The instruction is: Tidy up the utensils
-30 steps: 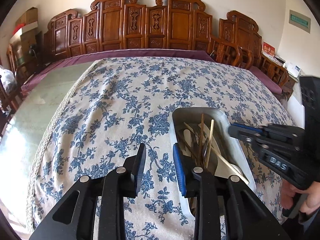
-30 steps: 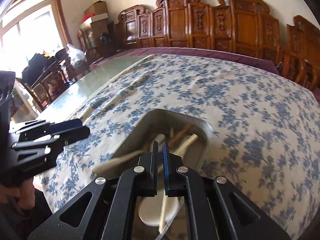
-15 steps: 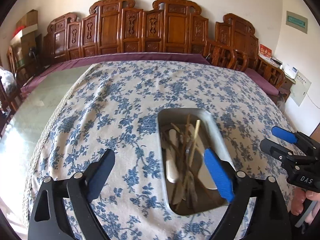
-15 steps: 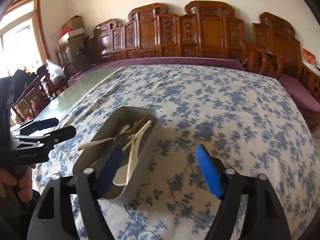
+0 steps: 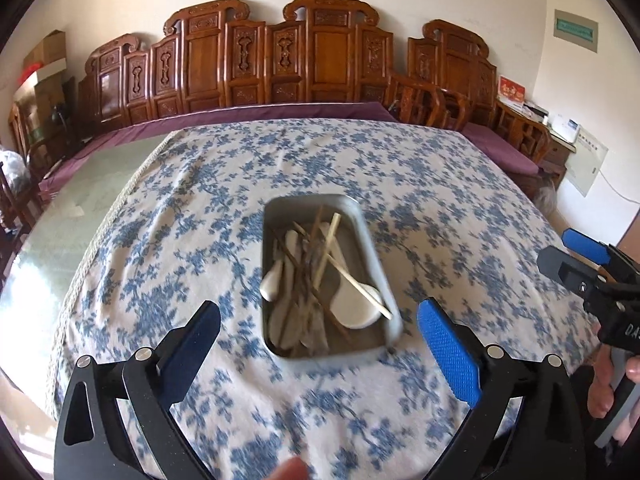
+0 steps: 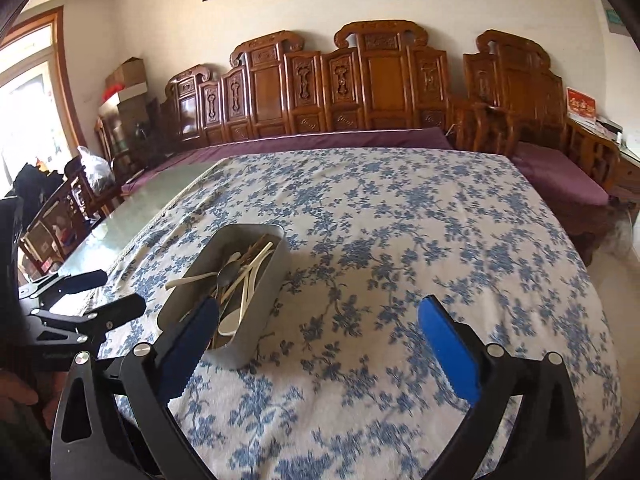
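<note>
Left gripper [image 5: 318,334]: fingers spread wide and opening, nothing held. The grey tray [image 5: 370,240] lies on the desk's blue-flowered cloth [image 5: 200,200] at 12 o'clock from this gripper, beyond the fingertips; its near end falls in line with the gap, untouched by either pad.

Tray contents: white spoons [image 5: 352,308], pale chopsticks [image 5: 326,250] and dark sticks [image 5: 298,264], crossed in a loose heap. The exact count cannot be told.

Right gripper [image 6: 318,334]: fingers likewise wide and opening, empty; only bare cloth lies between them. From this gripper the tray [image 6: 268,276] sits at about 10 o'clock, long side running away from the camera. Its near corner is partly hidden behind the left finger [image 6: 192,332]; whether they touch cannot be told.

In the left wrist view, the right gripper [image 5: 576,260] shows at 3 o'clock, well apart from the tray, a hand [image 5: 604,384] on its grip.
</note>
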`<action>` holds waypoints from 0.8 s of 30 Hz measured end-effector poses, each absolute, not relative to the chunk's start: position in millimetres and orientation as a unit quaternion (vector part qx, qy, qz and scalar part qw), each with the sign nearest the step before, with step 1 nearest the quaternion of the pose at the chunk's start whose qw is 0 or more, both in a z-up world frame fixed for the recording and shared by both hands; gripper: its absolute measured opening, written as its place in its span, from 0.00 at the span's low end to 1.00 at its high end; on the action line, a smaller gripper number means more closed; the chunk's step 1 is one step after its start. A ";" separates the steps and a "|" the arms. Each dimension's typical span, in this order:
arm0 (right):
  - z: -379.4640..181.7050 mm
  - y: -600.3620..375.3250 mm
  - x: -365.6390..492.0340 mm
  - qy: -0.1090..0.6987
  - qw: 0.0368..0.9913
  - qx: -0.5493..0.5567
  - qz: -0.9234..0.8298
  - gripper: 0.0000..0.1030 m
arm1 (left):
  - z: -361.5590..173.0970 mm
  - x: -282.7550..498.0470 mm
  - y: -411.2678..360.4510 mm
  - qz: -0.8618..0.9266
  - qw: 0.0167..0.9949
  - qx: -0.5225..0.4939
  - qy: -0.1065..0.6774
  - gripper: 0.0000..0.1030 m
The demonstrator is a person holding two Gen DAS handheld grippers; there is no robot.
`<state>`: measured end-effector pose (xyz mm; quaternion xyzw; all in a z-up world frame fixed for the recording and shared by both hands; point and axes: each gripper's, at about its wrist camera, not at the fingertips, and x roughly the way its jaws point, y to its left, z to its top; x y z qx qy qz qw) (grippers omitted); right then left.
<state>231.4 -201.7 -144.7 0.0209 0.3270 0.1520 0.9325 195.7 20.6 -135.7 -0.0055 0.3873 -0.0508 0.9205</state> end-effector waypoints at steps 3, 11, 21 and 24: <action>-138.5 -210.8 215.6 0.322 0.935 0.025 0.147 0.97 | -127.9 183.3 14.1 -0.058 0.920 -0.011 0.387 0.93; -116.2 -223.5 178.6 0.300 0.943 0.031 0.140 0.97 | -87.5 144.5 7.3 -0.062 0.933 -0.023 0.353 0.93; -85.2 -228.7 144.2 0.271 0.952 0.032 0.139 0.97 | -51.1 110.6 1.5 -0.052 0.946 -0.012 0.319 0.93; -71.8 -229.2 134.8 0.255 0.956 0.034 0.142 0.97 | -37.3 101.5 -0.8 -0.053 0.951 -0.009 0.306 0.93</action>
